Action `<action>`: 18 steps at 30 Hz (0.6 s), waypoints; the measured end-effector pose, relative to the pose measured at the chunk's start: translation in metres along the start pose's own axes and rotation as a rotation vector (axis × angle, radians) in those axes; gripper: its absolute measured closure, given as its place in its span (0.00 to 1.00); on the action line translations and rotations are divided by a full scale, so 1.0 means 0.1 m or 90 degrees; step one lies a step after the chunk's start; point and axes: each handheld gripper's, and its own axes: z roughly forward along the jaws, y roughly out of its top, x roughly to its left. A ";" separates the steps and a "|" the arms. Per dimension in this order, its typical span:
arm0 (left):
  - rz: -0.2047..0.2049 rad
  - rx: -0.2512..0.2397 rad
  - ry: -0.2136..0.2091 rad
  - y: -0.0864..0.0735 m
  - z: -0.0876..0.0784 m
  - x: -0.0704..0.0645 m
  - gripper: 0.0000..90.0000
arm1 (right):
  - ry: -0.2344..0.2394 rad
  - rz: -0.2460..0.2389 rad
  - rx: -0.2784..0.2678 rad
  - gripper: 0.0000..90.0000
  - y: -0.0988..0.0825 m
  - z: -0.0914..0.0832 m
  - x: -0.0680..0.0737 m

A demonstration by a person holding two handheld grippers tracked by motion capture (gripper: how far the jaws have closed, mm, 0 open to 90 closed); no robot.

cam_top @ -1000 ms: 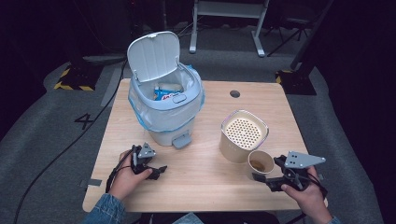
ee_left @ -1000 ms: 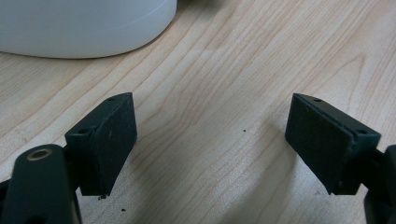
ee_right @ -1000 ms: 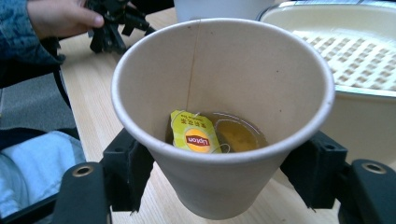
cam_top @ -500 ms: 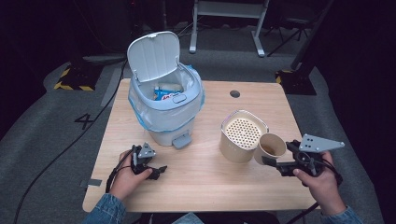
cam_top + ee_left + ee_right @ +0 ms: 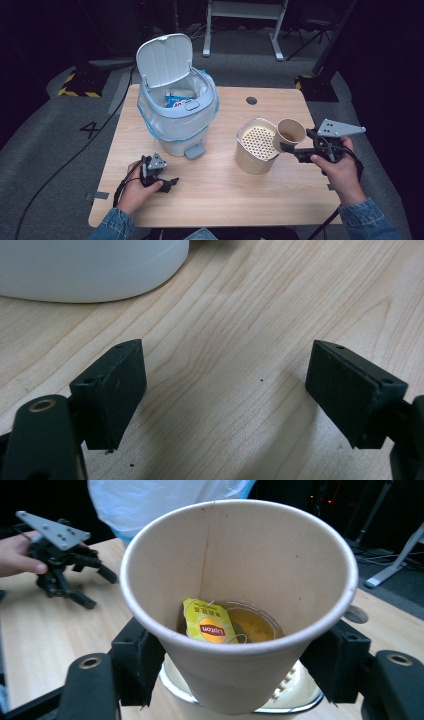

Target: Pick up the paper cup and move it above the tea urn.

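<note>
My right gripper [image 5: 291, 146] is shut on a brown paper cup [image 5: 290, 134], held in the air and tipped toward the strainer canister [image 5: 257, 145]. Seen from the right gripper view, the cup [image 5: 240, 595] holds some tea and a yellow tea bag tag [image 5: 207, 623], with the canister's perforated top [image 5: 295, 690] just beneath it. My left gripper [image 5: 170, 183] rests low on the table near the front left, jaws wide open, nothing between its pads [image 5: 120, 390] but bare wood. A white pedal bin [image 5: 176, 107] stands open at the back left with a wrapper inside.
The wooden table [image 5: 220, 200] has a round cable hole [image 5: 251, 100] at the back. The bin's foot pedal [image 5: 193, 150] juts toward the left hand. Dark floor, cables and a stand surround the table.
The right gripper has lifted the cup from the table at the canister's right and carried it up and left to the canister's rim, tilting it. The left hand stayed put.
</note>
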 end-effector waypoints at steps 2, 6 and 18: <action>0.000 0.000 0.000 0.00 0.00 0.00 0.19 | -0.003 0.001 -0.002 0.35 0.02 0.05 -0.06; 0.000 0.000 0.000 0.00 0.00 0.00 0.19 | -0.009 0.011 0.005 0.35 0.03 0.14 -0.17; 0.000 0.000 0.000 0.00 0.00 0.00 0.19 | -0.014 0.000 0.025 0.35 0.06 0.41 -0.34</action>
